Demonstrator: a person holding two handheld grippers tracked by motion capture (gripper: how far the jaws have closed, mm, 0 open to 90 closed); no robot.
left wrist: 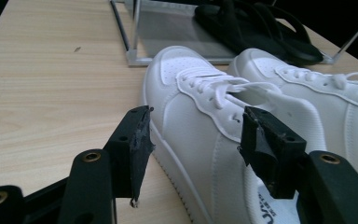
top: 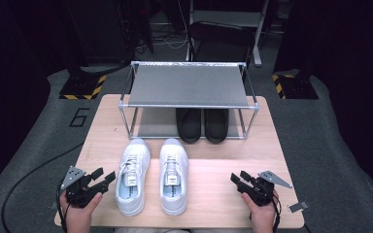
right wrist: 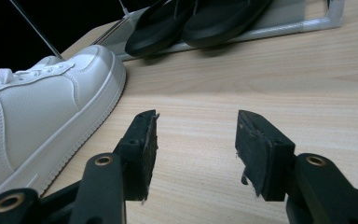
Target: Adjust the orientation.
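Two white lace-up sneakers stand side by side on the wooden table [top: 213, 167], toes toward the rack. The left sneaker [top: 132, 177] [left wrist: 186, 107] lies just right of my left gripper [top: 105, 175] [left wrist: 195, 128], which is open; the shoe's side shows between its jaws, and the pads are off it. The right sneaker [top: 173, 174] [left wrist: 317, 93] [right wrist: 42, 107] is beside it. My right gripper [top: 239, 176] [right wrist: 196, 133] is open over bare wood at the front right, apart from the shoes. A pair of black slippers [top: 202, 125] [left wrist: 261, 28] [right wrist: 196, 21] sits on the rack's lower shelf.
A two-tier metal shoe rack [top: 188, 85] stands at the back of the table, its top shelf bare. A dark chair [top: 221, 41] is behind it. Yellow-and-black striped bases [top: 83, 87] sit on the floor at both sides. A small grey plate [top: 297, 206] lies off the table's right corner.
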